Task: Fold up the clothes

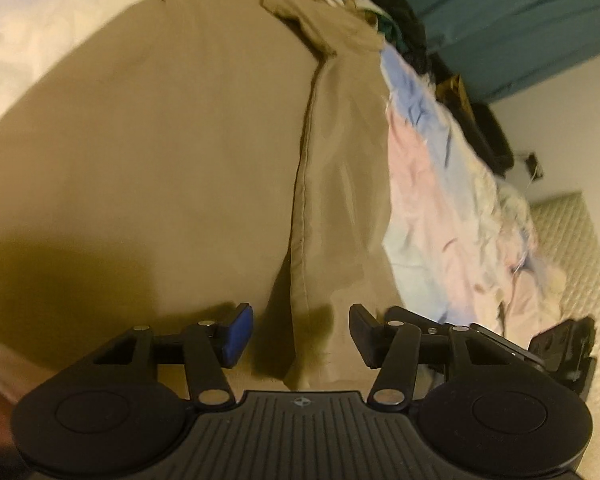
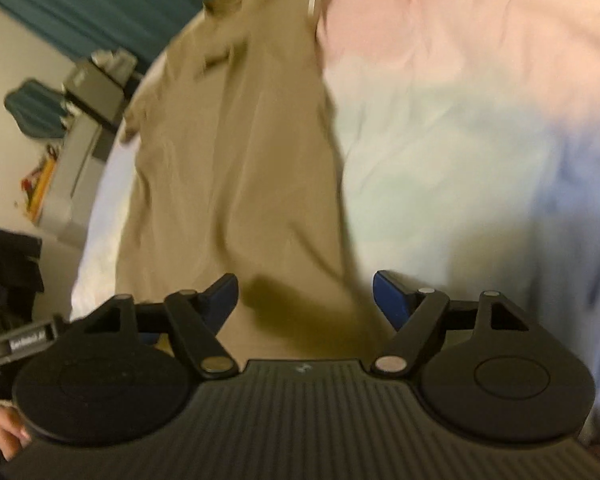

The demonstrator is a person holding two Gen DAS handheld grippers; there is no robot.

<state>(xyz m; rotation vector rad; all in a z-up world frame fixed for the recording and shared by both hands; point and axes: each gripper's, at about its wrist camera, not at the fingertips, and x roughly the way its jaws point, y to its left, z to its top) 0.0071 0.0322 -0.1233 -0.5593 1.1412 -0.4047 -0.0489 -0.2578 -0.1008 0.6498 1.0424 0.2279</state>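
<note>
A tan garment lies spread flat on the bed, with a folded-over flap whose seamed edge runs toward me. My left gripper hovers open just above the near end of that seam, with cloth showing below the gap and neither pad pressing on it. In the right wrist view the same tan garment stretches away, its right edge lying over a pastel pink-and-blue garment. My right gripper stands open over the tan garment's near right edge, with nothing pinched.
A pastel tie-dye garment lies right of the tan one, and a heap of mixed clothes sits beyond. White bedding shows at the left. A teal curtain hangs behind. Grey furniture stands past the bed's edge.
</note>
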